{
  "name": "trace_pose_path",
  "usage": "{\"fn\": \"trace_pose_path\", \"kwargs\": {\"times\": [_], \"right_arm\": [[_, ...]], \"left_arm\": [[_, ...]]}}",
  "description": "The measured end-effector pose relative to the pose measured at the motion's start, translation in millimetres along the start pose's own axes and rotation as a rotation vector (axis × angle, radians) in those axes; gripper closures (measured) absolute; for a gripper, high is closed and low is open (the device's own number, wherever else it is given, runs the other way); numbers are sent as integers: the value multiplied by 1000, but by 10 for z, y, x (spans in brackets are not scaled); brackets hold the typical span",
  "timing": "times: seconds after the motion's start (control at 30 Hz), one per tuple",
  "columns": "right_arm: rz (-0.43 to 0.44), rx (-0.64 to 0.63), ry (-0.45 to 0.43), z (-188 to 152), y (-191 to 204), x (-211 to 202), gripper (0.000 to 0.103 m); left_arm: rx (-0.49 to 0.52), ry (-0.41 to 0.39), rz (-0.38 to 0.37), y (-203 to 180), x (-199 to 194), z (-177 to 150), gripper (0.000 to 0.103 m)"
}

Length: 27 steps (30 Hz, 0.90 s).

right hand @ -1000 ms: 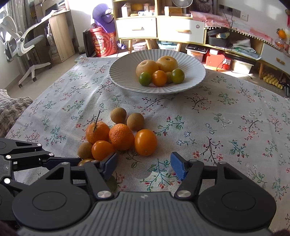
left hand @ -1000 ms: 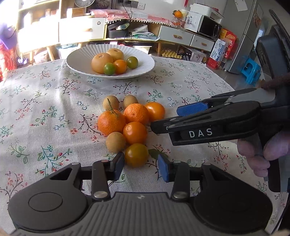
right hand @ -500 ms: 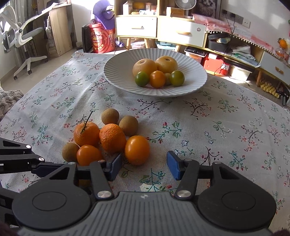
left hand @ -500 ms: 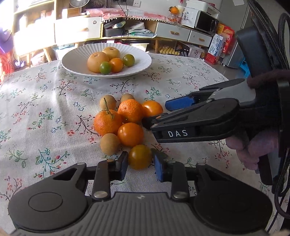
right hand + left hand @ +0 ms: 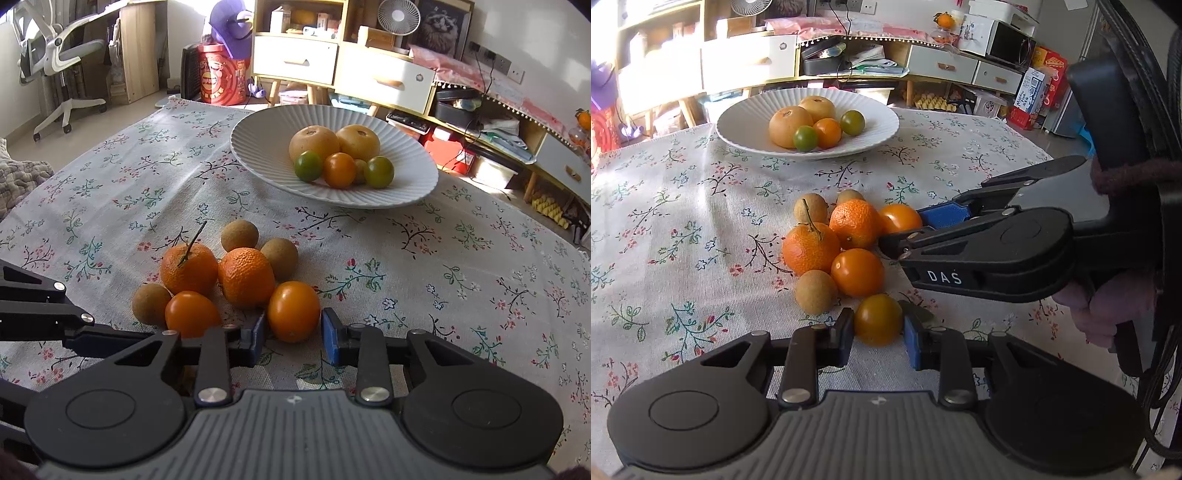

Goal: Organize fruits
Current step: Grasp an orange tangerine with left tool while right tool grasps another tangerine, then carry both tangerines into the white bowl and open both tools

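Observation:
A pile of loose fruit [image 5: 831, 247] lies on the flowered tablecloth: mandarins, brown round fruits and smooth orange ones. At its near edge in the left wrist view my left gripper [image 5: 878, 334] is closing, its pads pressing both sides of a yellow-orange fruit [image 5: 878, 318]. My right gripper [image 5: 293, 332] is also closing, and its blue pads touch both sides of a smooth orange fruit [image 5: 293, 310]. The same fruit [image 5: 899, 218] and the right gripper [image 5: 923, 230] show from the side in the left wrist view. A white ribbed plate [image 5: 266, 162] with several fruits stands behind the pile.
The plate [image 5: 746, 122] sits near the table's far edge. A hand [image 5: 1108, 306] holds the right gripper's handle at the right, with cables beside it. Shelves, drawers and an office chair [image 5: 55, 62] stand beyond the table. Bare cloth stretches left and right of the pile.
Both pairs of jaws have narrowed onto their fruits. The right gripper has edged forward to the smooth orange fruit and rolled a little. The left gripper has kept its place.

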State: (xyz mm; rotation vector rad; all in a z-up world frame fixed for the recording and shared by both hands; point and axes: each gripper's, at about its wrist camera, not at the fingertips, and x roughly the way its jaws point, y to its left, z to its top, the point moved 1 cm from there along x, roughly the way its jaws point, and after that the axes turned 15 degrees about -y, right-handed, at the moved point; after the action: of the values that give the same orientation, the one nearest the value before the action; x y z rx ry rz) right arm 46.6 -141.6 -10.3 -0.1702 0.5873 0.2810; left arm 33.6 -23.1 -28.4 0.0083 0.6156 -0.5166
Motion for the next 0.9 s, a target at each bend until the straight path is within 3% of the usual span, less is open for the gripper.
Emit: {"fn": "trace_pose_path", "kwargs": {"times": [0.5, 0.9], "right_arm": [[25, 74, 11, 12, -75, -43, 76], [60, 131, -35, 128, -108, -215, 76]], "left_arm": [[-22, -9, -21, 3, -62, 42, 85], [-52, -54, -35, 8, -195, 165, 85]]}}
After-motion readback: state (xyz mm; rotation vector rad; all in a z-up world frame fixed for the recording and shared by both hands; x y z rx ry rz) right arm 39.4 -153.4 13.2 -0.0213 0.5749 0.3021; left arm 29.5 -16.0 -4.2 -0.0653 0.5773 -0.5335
